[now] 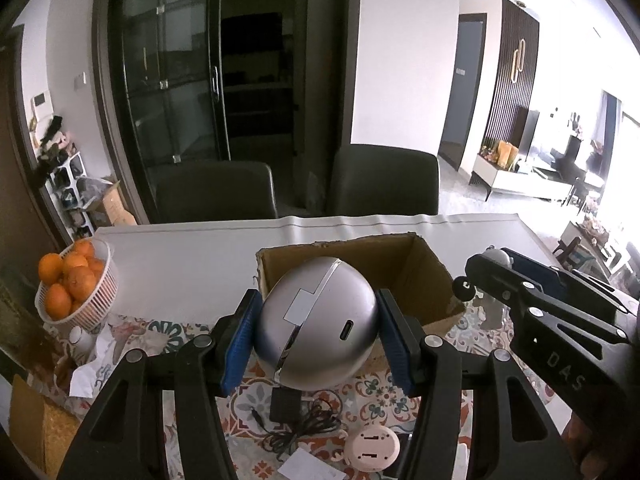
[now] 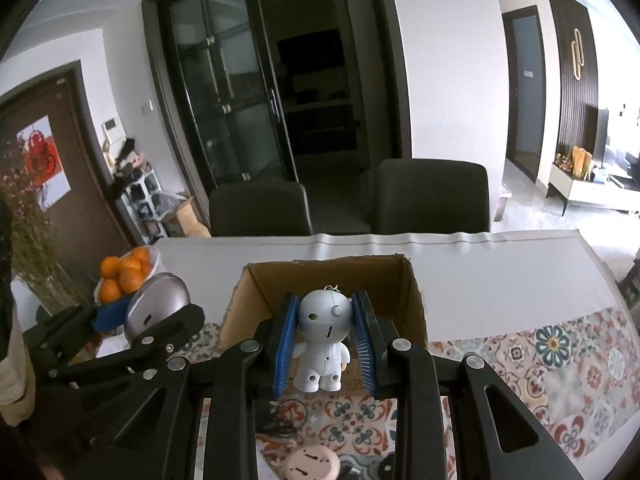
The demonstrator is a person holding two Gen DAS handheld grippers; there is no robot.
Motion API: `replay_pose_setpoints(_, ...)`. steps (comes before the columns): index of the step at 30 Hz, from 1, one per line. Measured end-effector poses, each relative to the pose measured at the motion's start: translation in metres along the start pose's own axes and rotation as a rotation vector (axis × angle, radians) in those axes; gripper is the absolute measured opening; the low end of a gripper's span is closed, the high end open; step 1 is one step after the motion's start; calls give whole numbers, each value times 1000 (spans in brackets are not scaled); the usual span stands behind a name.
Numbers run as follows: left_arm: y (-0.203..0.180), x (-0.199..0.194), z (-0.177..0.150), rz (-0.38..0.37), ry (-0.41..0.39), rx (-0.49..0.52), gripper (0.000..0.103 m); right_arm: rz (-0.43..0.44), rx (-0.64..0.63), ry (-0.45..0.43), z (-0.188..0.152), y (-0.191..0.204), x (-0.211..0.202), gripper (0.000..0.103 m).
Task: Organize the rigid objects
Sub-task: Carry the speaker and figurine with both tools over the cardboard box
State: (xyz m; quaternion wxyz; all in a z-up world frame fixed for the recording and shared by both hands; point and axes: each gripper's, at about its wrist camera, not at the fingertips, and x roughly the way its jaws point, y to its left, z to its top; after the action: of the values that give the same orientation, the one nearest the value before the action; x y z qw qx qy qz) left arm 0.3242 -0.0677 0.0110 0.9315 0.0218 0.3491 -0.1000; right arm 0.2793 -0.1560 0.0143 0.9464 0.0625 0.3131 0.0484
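Observation:
My left gripper (image 1: 318,330) is shut on a silver egg-shaped device (image 1: 316,322) with a port on its side, held above the patterned tablecloth just in front of an open cardboard box (image 1: 420,276). My right gripper (image 2: 325,342) is shut on the head of a small white robot figurine (image 2: 323,344), which hangs upright before the same cardboard box (image 2: 256,300). In the right wrist view, the left gripper (image 2: 132,320) and the silver device (image 2: 158,304) show at the left. The right gripper (image 1: 496,266) appears at the right edge of the left wrist view.
On the cloth below lie a black adapter with a coiled cable (image 1: 298,420) and a round pinkish plug disc (image 1: 372,446). A white basket of oranges (image 1: 74,284) stands at the left. Two dark chairs (image 1: 384,180) sit behind the table (image 1: 180,256).

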Motion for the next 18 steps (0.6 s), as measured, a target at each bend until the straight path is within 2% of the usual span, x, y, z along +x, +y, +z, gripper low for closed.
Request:
replay_pose_setpoints(11,-3,39,24,4,65,11,57,-11,12,104,25,-22,49,29)
replay_pose_setpoints(18,-6,79,30,-8,170,6,57,-27,7,173,30,-31,79,29)
